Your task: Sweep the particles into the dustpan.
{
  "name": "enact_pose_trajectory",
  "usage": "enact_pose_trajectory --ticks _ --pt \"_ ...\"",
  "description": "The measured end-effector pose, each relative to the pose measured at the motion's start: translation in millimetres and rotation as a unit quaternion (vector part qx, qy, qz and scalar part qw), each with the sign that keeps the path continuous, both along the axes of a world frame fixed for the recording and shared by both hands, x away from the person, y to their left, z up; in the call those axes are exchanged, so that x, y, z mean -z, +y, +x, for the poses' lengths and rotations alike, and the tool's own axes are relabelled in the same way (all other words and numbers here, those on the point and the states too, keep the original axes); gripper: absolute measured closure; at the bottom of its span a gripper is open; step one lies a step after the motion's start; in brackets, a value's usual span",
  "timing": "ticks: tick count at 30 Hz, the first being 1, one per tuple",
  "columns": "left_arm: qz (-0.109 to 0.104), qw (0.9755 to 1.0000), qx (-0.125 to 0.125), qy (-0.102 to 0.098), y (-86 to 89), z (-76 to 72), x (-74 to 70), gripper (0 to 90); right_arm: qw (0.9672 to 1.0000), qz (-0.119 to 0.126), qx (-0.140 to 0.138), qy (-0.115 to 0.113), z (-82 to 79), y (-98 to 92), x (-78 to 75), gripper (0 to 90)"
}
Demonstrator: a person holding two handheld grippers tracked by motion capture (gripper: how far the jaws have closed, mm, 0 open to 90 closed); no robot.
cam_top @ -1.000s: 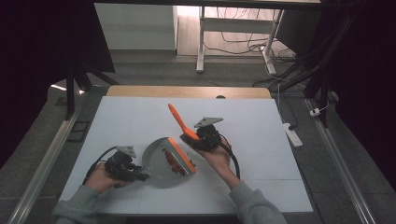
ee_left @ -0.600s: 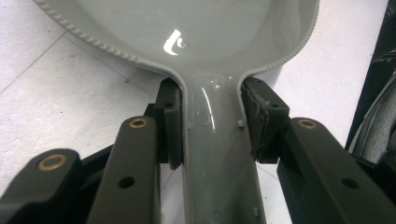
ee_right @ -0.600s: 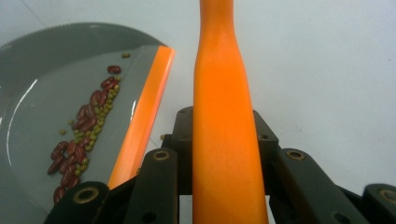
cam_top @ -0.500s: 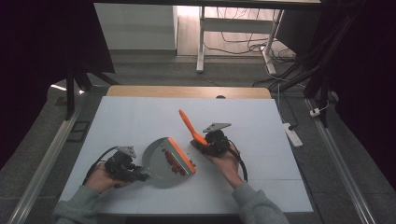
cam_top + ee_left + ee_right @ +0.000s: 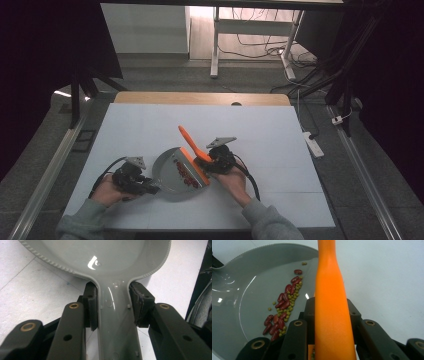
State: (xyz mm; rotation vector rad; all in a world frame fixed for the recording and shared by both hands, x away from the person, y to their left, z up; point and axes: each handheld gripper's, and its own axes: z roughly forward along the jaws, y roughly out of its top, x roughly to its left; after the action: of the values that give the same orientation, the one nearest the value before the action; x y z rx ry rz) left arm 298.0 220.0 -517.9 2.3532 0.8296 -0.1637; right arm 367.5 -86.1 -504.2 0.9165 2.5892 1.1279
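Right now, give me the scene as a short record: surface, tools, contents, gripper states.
surface: white table
left gripper: shut on grey dustpan handle
right gripper: shut on orange brush handle
brush position: at the dustpan's open edge, handle angled up and away from the person
contents: red beans and small green beans lying in a line inside the dustpan

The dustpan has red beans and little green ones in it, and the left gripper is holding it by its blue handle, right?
Not quite: the handle is grey, like the rest of the dustpan. The left gripper view shows the left gripper shut on it. The red beans and little green ones do lie in the pan.
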Motion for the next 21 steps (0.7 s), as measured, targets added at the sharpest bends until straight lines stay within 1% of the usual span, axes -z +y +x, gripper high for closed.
enact_pose_trajectory --ticks 2,6,7,9,11,13,14,16,17,19,21 --pt "0.000 1.0000 0.000 0.000 0.2 0.1 0.0 61.5 1.0000 0.004 0.000 0.000 -2.9 3.8 0.4 70.7" --pt "0.000 1.0000 0.000 0.000 0.5 0.1 0.0 61.5 0.9999 0.000 -0.008 -0.013 -8.5 11.7 0.1 70.6" --pt "0.000 1.0000 0.000 0.000 0.3 0.1 0.1 61.5 0.9998 0.006 -0.010 -0.014 -9.4 12.7 -0.9 70.7" --pt "-0.001 1.0000 -0.001 0.001 0.3 0.3 0.3 61.5 0.9995 0.024 -0.020 0.000 -9.9 15.3 -3.0 70.7" --pt "-0.001 1.0000 -0.001 0.001 0.2 0.4 0.4 61.5 0.9991 0.026 -0.032 0.003 -12.4 22.3 -2.9 70.7" --pt "-0.001 1.0000 -0.002 0.001 -0.1 0.3 0.6 61.5 0.9978 0.042 -0.050 0.014 -14.7 30.8 -1.3 70.8" --pt "-0.001 1.0000 -0.002 0.001 -0.1 0.2 0.6 61.5 0.9973 0.044 -0.057 0.017 -15.7 35.0 -1.4 70.7" --pt "-0.002 1.0000 -0.002 0.001 0.2 0.0 0.4 61.5 0.9971 0.043 -0.063 0.008 -16.5 40.2 -4.6 70.7" --pt "-0.002 1.0000 -0.002 0.001 0.3 -0.1 0.5 61.5 0.9969 0.048 -0.063 0.002 -15.9 40.2 -7.7 70.7" --pt "-0.003 1.0000 -0.002 0.002 0.3 -0.2 1.0 61.5 0.9967 0.059 -0.054 -0.008 -12.9 34.9 -16.0 70.7" --pt "-0.002 1.0000 -0.001 0.002 0.4 -0.2 1.3 61.5 0.9967 0.068 -0.039 -0.021 -7.8 24.8 -24.2 70.8"
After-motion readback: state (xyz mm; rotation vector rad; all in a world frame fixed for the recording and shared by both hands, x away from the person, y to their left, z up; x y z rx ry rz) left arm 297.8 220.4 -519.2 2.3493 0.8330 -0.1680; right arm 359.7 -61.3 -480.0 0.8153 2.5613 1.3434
